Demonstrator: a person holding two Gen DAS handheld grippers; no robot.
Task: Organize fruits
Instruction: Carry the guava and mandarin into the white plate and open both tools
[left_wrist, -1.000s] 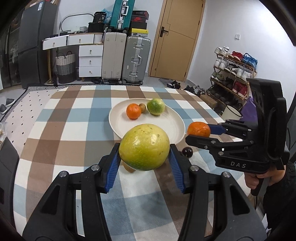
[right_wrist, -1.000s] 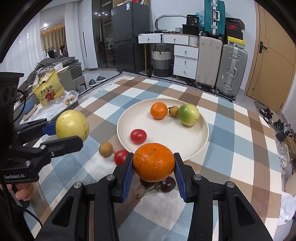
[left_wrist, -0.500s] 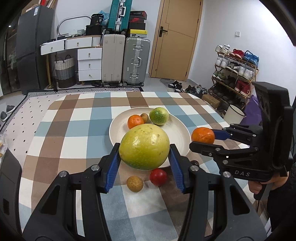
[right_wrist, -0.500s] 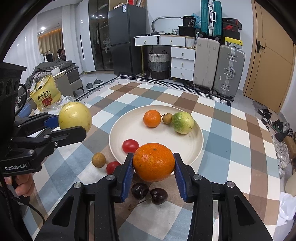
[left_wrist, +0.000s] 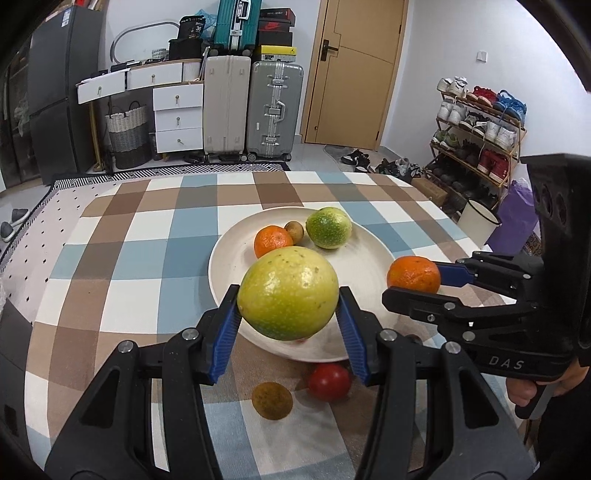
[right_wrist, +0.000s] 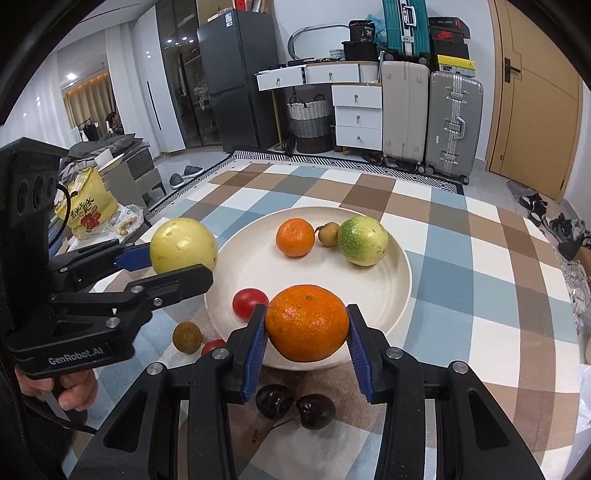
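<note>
The left hand-held gripper (left_wrist: 288, 317) is clamping a firm yellow-green fruit (left_wrist: 288, 293) across its widest girth over the plate (left_wrist: 369, 266) (smooth skin, likely slippery), the right hand-held gripper (right_wrist: 306, 341) likewise pinching an orange (right_wrist: 307, 323).

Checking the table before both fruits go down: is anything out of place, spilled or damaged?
Nothing spilled or damaged. Four small fruits sit off the plate on the cloth: a brown longan, a cherry tomato and two dark cherries near its front rim.

Yellow-green fruit (left_wrist: 287, 292) and orange (right_wrist: 307, 322) aloft over cream plate (right_wrist: 399, 291) with three fruits.
</note>
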